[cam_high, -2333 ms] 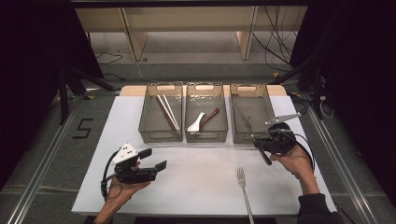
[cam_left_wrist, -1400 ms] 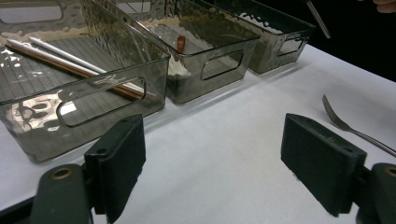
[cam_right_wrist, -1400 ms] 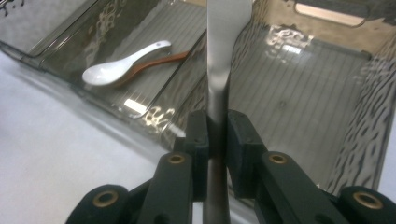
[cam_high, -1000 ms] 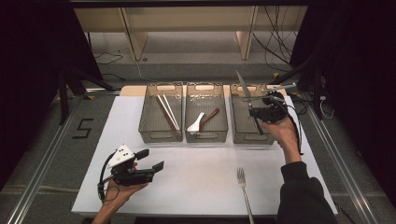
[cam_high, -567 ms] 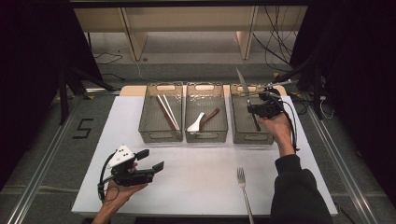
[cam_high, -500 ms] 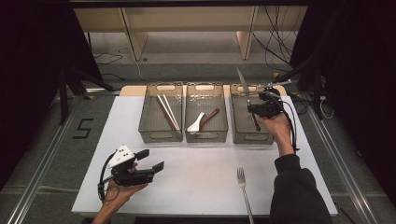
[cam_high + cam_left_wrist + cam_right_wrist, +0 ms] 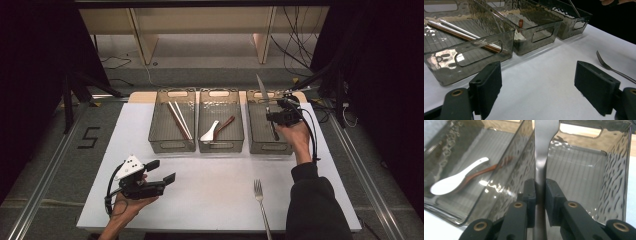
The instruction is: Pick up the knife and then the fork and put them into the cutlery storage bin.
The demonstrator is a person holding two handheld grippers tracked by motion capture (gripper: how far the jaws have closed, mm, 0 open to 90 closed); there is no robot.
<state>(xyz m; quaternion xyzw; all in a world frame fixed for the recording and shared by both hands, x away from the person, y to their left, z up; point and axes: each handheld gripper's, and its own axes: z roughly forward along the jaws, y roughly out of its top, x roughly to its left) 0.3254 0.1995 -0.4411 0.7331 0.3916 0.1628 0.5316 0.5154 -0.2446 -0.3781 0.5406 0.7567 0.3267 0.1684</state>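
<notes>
R gripper (image 7: 274, 114) is clamped on a knife (image 7: 262, 90) at its neck, pads tight on both sides, blade sticking up and away over the right-hand bin (image 7: 260, 144) of three. In the right gripper view the knife (image 7: 544, 142) runs straight up between the jaws w/ that bin's ribbed floor (image 7: 574, 170) below; the middle bin, to its left, holds a white spoon (image 7: 454, 180) and a brown one (image 7: 496, 166). L gripper (image 7: 160, 171) sits low near the table's front-left, jaws wide apart, nothing between them. Chopsticks (image 7: 179, 120) lie in the left bin. A fork (image 7: 261, 200) lies on the white table (image 7: 210, 200) near the front edge, well apart from both grippers.
</notes>
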